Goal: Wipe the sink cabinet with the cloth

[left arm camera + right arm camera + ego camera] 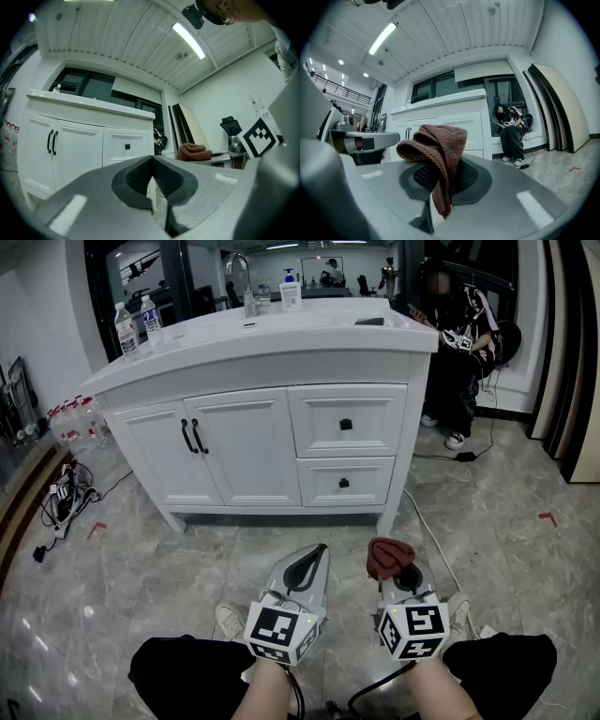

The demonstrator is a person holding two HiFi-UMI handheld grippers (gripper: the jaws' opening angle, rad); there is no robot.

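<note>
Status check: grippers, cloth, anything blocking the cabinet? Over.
Left gripper shut, empty. Right gripper shut on cloth. Sink cabinet ahead, not yet touched. Cable on floor beside it.

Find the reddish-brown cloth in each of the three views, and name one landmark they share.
Head view: cloth lower centre-right, bunched at the tip of the right gripper.
Left gripper view: cloth right of centre, beyond the shut left gripper.
Right gripper view: cloth dead centre, pinched between that gripper's jaws.
Shared landmark: the white sink cabinet, visible in all three.
</note>
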